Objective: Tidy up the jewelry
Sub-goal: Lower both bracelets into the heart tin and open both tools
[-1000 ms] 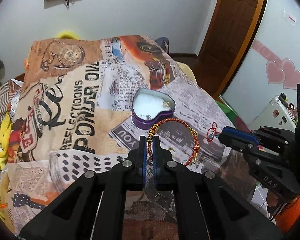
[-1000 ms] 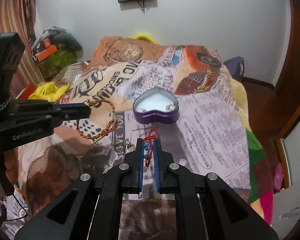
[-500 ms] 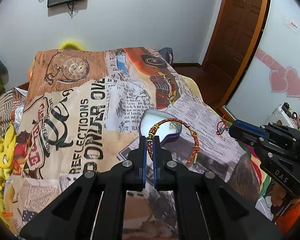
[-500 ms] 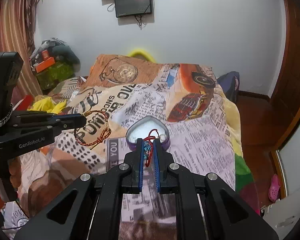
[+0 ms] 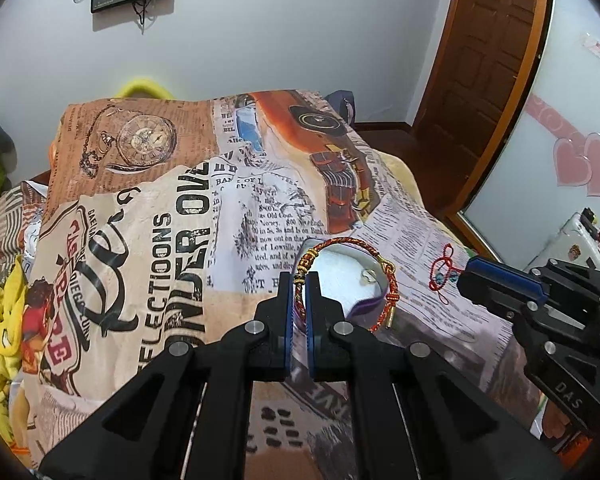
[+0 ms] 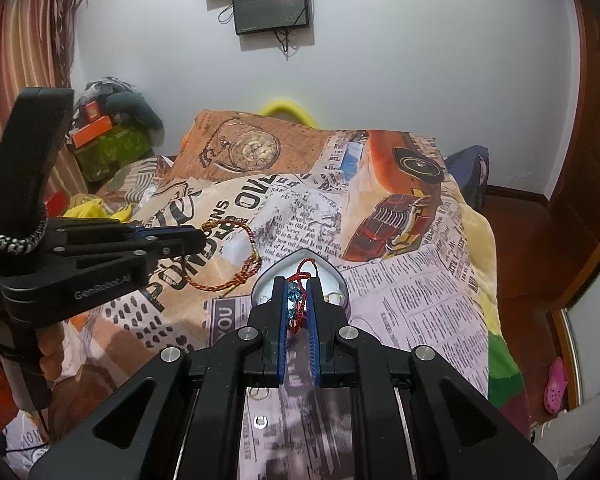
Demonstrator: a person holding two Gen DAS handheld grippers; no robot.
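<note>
The left hand-held gripper (image 5: 299, 280) pinches a red-gold bangle (image 5: 346, 280), its loop hanging past the tips. The right hand-held gripper (image 6: 299, 286) is clamped on a red cord (image 6: 298, 300) with blue beads. Just beyond both, a heart box (image 6: 336, 280) sits open on the bed (image 6: 420, 300).

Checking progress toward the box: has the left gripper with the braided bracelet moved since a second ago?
Yes. The left gripper, shut on the braided bracelet, has advanced toward the heart-shaped box; the bracelet loop now overlaps its opening instead of hanging short of it.
</note>
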